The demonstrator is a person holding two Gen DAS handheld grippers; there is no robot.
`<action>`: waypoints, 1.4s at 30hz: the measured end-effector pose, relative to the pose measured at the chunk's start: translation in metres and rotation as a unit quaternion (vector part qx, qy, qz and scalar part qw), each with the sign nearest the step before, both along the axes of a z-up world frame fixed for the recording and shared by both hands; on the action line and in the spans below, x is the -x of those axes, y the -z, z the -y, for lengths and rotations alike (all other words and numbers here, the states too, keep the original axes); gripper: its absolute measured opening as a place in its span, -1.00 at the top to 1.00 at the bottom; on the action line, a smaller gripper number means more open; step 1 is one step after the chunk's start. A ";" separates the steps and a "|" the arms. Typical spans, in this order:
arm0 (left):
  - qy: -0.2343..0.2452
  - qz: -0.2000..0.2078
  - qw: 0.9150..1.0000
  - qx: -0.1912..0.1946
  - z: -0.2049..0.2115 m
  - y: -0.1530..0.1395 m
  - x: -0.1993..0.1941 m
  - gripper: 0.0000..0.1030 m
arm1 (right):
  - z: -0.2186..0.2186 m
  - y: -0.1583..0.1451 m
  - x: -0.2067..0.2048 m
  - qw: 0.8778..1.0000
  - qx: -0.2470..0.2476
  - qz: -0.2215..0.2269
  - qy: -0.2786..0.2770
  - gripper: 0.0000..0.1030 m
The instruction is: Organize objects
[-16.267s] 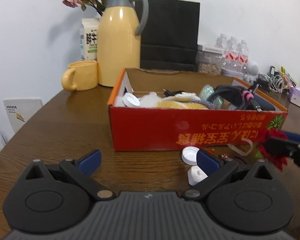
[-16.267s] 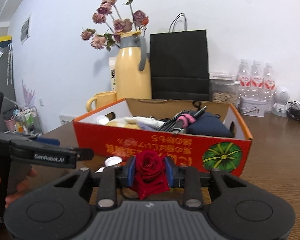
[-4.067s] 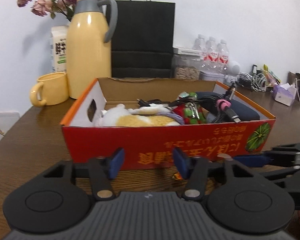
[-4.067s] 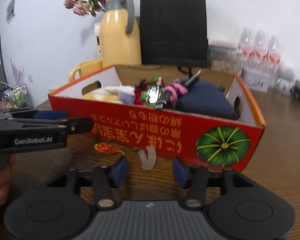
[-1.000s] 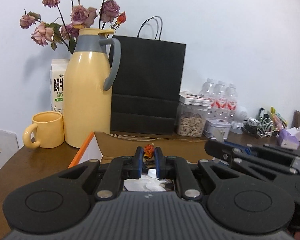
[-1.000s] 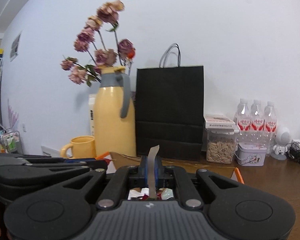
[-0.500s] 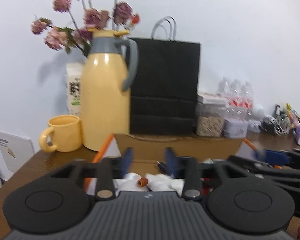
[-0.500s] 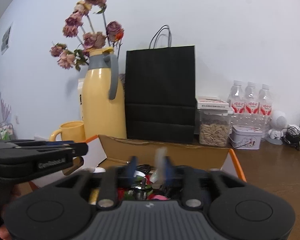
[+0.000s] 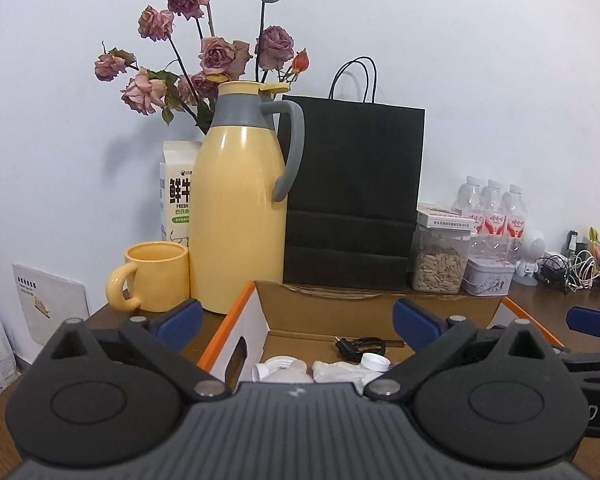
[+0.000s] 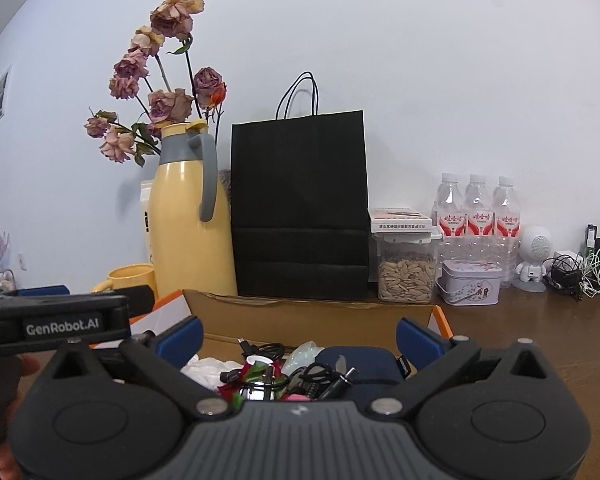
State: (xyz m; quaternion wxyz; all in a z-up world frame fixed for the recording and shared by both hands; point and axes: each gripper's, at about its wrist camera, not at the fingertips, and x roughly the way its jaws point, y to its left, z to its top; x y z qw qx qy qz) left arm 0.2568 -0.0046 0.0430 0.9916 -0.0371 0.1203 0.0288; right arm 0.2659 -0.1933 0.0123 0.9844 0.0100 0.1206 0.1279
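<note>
Both sets of blue-padded fingers are spread wide and holding nothing. On the left gripper (image 9: 296, 320), the pads (image 9: 180, 318) sit either side of the near-left corner of the cardboard box (image 9: 380, 312), one finger outside its orange-edged white wall and the other over the inside. Between and below those fingers lie a white screw cap (image 9: 374, 360), a white threaded lid (image 9: 278, 365), crumpled white plastic (image 9: 336, 372) and a black plug with its cable (image 9: 358, 346) on the box floor.

Over on the right gripper (image 10: 298, 336), fingers (image 10: 414, 340) just as far apart, hanging above the box's middle. Between them there's a heap: a dark navy pouch (image 10: 364, 362), tangled black cables (image 10: 266, 350), something red and green beside a shiny metal piece (image 10: 260, 390), and a pale greenish wrapper (image 10: 304, 354).

Beyond the fingertips, past the box's far wall, stand a yellow thermos jug (image 9: 240, 216) with dried roses (image 9: 204, 56) behind it, a yellow mug (image 9: 152, 276) to the left of the left gripper's fingers, a milk carton (image 9: 178, 192), and a black paper bag (image 9: 352, 196). Further right: a jar of seeds (image 10: 406, 268), a small tin (image 10: 470, 282), three water bottles (image 10: 478, 216) and a small white robot figurine (image 10: 534, 256), all on the brown table (image 10: 540, 340).
</note>
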 end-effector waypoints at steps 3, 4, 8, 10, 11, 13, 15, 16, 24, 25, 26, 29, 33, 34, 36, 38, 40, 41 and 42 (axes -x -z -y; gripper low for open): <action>0.002 -0.001 1.000 0.000 0.000 0.000 0.003 -1.00 | 0.002 0.000 0.004 1.000 -0.002 0.002 0.000 -1.00; 0.003 -0.001 1.000 0.000 0.000 0.000 0.005 -1.00 | 0.002 0.000 0.005 1.000 -0.002 0.002 -0.001 -1.00; 0.008 -0.004 1.000 -0.003 0.002 0.000 0.010 -1.00 | 0.003 -0.002 0.013 1.000 -0.002 0.009 -0.002 -1.00; 0.007 -0.009 1.000 -0.006 0.003 -0.002 0.014 -1.00 | 0.004 -0.004 0.018 1.000 -0.002 0.011 0.000 -1.00; 0.006 -0.010 1.000 -0.009 0.003 -0.003 0.017 -1.00 | 0.004 -0.004 0.021 1.000 -0.002 0.012 0.001 -1.00; -0.004 -0.014 1.000 -0.014 0.004 -0.005 0.024 -1.00 | 0.005 -0.007 0.029 1.000 -0.006 0.012 -0.001 -1.00; -0.011 -0.015 1.000 -0.018 0.004 -0.008 0.033 -1.00 | 0.008 -0.011 0.037 1.000 -0.017 0.008 -0.006 -1.00; -0.012 -0.015 1.000 -0.018 0.003 -0.010 0.039 -1.00 | 0.010 -0.013 0.043 1.000 -0.020 0.008 -0.007 -1.00; -0.004 -0.038 0.999 -0.032 0.002 -0.017 0.089 -1.00 | 0.014 -0.014 0.088 1.000 -0.012 -0.019 0.009 -1.00; 0.000 -0.045 0.998 -0.036 0.002 -0.017 0.096 -1.00 | 0.015 -0.013 0.094 1.000 -0.013 -0.023 0.008 -1.00; 0.004 -0.050 0.998 -0.038 0.002 -0.015 0.102 -1.00 | 0.015 -0.013 0.100 0.999 -0.012 -0.028 0.008 -1.00; 0.009 -0.066 0.997 -0.042 0.002 -0.011 0.121 -1.00 | 0.018 -0.011 0.117 0.999 -0.008 -0.041 0.008 -1.00; 0.013 -0.087 0.995 -0.037 -0.001 -0.003 0.143 -1.00 | 0.021 -0.009 0.141 0.998 0.001 -0.054 0.006 -1.00; 0.014 -0.094 0.995 -0.037 -0.001 -0.001 0.148 -1.00 | 0.021 -0.008 0.145 0.998 0.004 -0.060 0.007 -1.00; 0.015 -0.106 0.994 -0.036 -0.001 0.003 0.156 -1.00 | 0.022 -0.006 0.153 0.997 0.007 -0.071 0.013 -1.00; 0.018 -0.116 0.992 -0.035 -0.001 0.007 0.164 -1.00 | 0.023 -0.005 0.161 0.997 0.008 -0.079 0.015 -1.00; 0.018 -0.124 0.992 -0.035 0.000 0.008 0.172 -1.00 | 0.024 -0.004 0.166 0.996 0.007 -0.086 0.015 -1.00; 0.019 -0.126 0.991 -0.035 -0.001 0.008 0.176 -1.00 | 0.024 -0.004 0.169 0.996 0.008 -0.090 0.015 -1.00; 0.019 -0.128 0.991 -0.035 -0.001 0.008 0.179 -1.00 | 0.024 -0.004 0.172 0.996 0.010 -0.092 0.016 -1.00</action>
